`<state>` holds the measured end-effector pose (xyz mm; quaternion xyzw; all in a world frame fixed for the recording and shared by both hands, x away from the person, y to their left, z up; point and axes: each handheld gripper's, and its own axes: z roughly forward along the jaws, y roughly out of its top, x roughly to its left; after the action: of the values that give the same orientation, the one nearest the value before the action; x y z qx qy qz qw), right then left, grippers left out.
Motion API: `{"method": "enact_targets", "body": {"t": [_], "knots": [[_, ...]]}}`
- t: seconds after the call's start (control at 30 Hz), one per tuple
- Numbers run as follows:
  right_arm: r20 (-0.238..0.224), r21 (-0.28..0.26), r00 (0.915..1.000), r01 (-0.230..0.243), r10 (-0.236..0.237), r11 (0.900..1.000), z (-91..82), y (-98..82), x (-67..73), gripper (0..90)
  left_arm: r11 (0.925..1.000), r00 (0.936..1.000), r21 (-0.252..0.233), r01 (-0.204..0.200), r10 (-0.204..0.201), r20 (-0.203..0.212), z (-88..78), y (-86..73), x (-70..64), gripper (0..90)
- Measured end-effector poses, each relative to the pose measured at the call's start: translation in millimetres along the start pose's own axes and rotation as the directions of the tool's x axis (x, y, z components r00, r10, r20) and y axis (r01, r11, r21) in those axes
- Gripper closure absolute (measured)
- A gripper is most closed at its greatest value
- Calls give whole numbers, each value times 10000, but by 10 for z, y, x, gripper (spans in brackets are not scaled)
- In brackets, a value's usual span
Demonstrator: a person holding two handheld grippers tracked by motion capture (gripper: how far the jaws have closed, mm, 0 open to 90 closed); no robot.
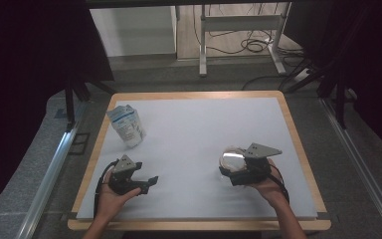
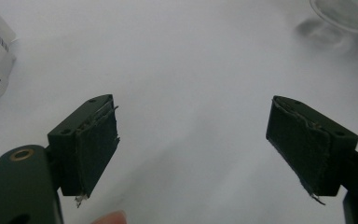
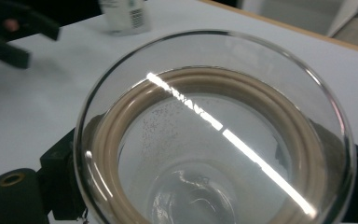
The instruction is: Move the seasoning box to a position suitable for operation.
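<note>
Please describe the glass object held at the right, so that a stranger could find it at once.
On the white table, look at its near right part, where the right tongs grip a round clear glass lid. Unlike the printed white pouch at the far left, it is transparent, with a beige sealing ring inside its rim.

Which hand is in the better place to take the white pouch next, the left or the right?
Left, probably. The left gripper has open, empty jaws and sits nearer the white pouch. The right gripper is across the table, its jaws closed around a glass lid.

Lab-like recording room: dark curtains [image 1: 25, 59], floor cables [image 1: 251, 45], white-topped table [image 1: 204, 134].
</note>
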<state>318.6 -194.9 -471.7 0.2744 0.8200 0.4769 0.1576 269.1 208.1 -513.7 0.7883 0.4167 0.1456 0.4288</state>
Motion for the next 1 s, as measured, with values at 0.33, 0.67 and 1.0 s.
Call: {"method": "enact_targets", "body": {"t": [0.33, 0.67, 1.0], "knots": [[-1254, 291, 9919, 236, -198, 9993, -51, -135, 11, 109, 10000, 10000, 26, 90, -90, 14, -2, -13, 1, 167], [-1529, 782, 9878, 428, -304, 9960, 111, -153, -73, 105, 9999, 9999, 103, 116, -116, 9, 23, -29, 8, 167], [-898, -617, 9959, -188, 132, 9979, -165, -111, -30, 11, 9999, 10000, 101, 40, -41, 32, 19, -31, -4, 167]]}}
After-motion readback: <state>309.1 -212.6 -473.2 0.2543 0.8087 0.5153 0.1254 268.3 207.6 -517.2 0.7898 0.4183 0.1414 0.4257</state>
